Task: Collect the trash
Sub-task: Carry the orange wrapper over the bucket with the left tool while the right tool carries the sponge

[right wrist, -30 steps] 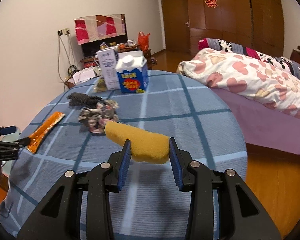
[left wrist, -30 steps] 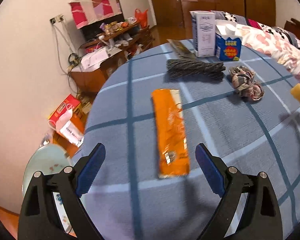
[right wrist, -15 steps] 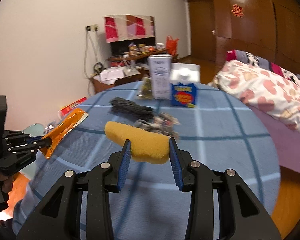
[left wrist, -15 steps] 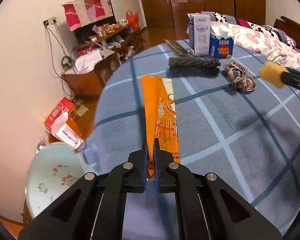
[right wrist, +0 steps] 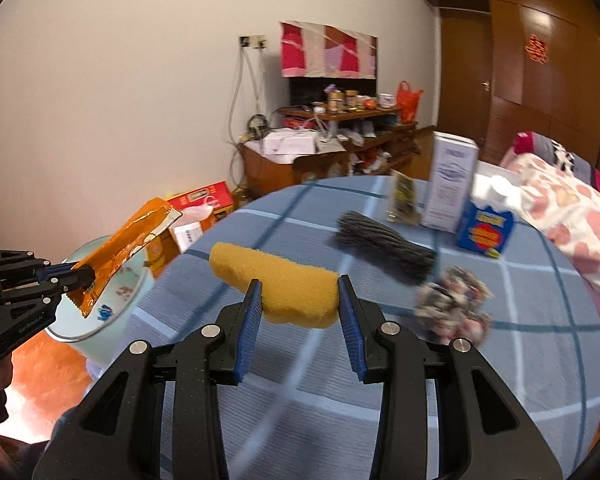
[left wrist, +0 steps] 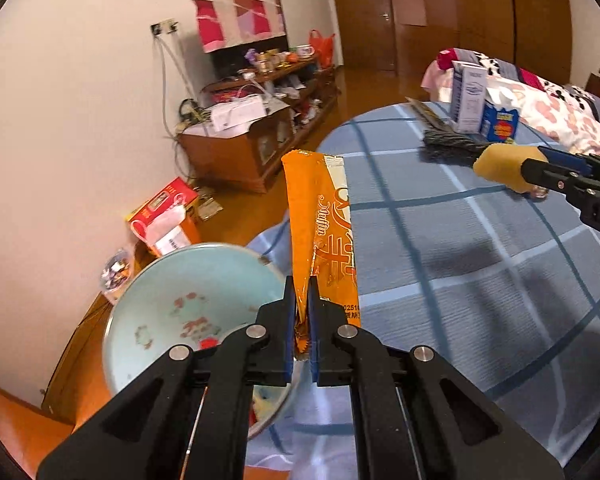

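Orange snack wrapper (left wrist: 323, 236) is pinched at its bottom edge by the left gripper (left wrist: 301, 332) above the pale-blue basin (left wrist: 148, 304) at 9 o'clock, while the right gripper (right wrist: 300, 312) clamps a yellow sponge (right wrist: 278, 282) over the blue-checked table (right wrist: 380, 400).

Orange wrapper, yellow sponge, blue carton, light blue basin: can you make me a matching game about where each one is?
Things:
1. orange wrapper
2. yellow sponge
3. blue carton
4. light blue basin

Places:
a. standing on the checked tablecloth, next to the white carton
b. pinched in the left gripper
c. down beside the table, lower than the tabletop
d. squeezed in the right gripper

Pairs: 1-b, 2-d, 3-a, 4-c
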Demonstrator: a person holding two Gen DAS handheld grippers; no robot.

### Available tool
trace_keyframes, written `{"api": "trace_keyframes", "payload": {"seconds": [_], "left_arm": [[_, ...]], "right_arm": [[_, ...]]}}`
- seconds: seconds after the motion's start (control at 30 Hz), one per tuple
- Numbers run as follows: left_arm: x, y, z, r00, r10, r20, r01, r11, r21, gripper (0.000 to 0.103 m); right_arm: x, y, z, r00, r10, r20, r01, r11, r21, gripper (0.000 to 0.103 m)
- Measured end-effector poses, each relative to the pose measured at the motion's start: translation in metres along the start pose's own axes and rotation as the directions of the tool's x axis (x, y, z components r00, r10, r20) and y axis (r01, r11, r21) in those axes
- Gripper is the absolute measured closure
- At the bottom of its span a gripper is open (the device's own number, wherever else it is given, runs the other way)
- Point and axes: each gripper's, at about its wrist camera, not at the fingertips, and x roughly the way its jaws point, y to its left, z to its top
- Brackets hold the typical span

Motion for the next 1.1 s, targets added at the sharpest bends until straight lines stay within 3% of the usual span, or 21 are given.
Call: {"api": "trace_keyframes", "payload": {"seconds": [0.6,1.1], "left_arm": [[-0.013,0.061,-0.032,0.994,0.108,-0.030,-0.110,0.990,-0.083,0.098],[-0.016,0.104,-0.053,0.983,0.175,-0.059,-0.181,0.975,-0.131,0.098]], "right_arm": [[0.035,0.072,0.014,0.994,0.109,-0.015,-0.110,0.987,-0.119,0.065],[0.049,0.112,0.018,0.988,0.148,-0.033,-0.152,0.969,-0.194,0.065]]}}
